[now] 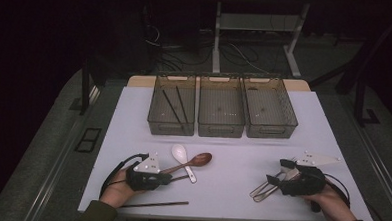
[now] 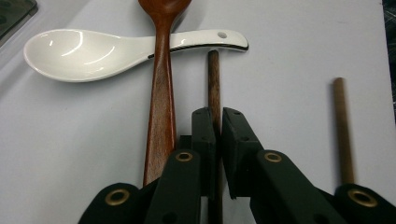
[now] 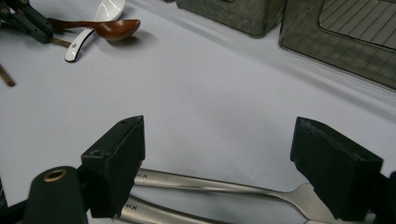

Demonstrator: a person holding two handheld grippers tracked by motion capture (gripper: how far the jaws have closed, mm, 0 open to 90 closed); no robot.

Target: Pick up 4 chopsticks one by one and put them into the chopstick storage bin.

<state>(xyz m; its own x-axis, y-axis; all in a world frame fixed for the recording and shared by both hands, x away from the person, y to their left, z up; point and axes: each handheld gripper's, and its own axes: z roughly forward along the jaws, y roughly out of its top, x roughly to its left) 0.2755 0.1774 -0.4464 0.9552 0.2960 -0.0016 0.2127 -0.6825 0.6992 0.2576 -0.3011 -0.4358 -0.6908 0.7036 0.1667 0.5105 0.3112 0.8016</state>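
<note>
My left gripper (image 2: 218,116) is shut on a dark wooden chopstick (image 2: 214,79) that points toward the handle of a white ceramic spoon (image 2: 93,49). A brown wooden spoon (image 2: 161,102) lies across that white spoon, just left of the jaws. In the high view the left gripper (image 1: 170,178) sits at the front left beside both spoons (image 1: 191,163). A second chopstick (image 1: 155,205) lies near the front edge. My right gripper (image 3: 219,140) stands open over two metal forks (image 3: 210,186), its jaws on either side of them; the high view puts it (image 1: 277,171) at the front right.
Three dark mesh bins stand in a row at the back: the left bin (image 1: 170,128) holds two chopsticks (image 1: 174,105), while the middle bin (image 1: 220,129) and the right bin (image 1: 270,130) look bare. The white table (image 1: 232,157) lies open between the grippers.
</note>
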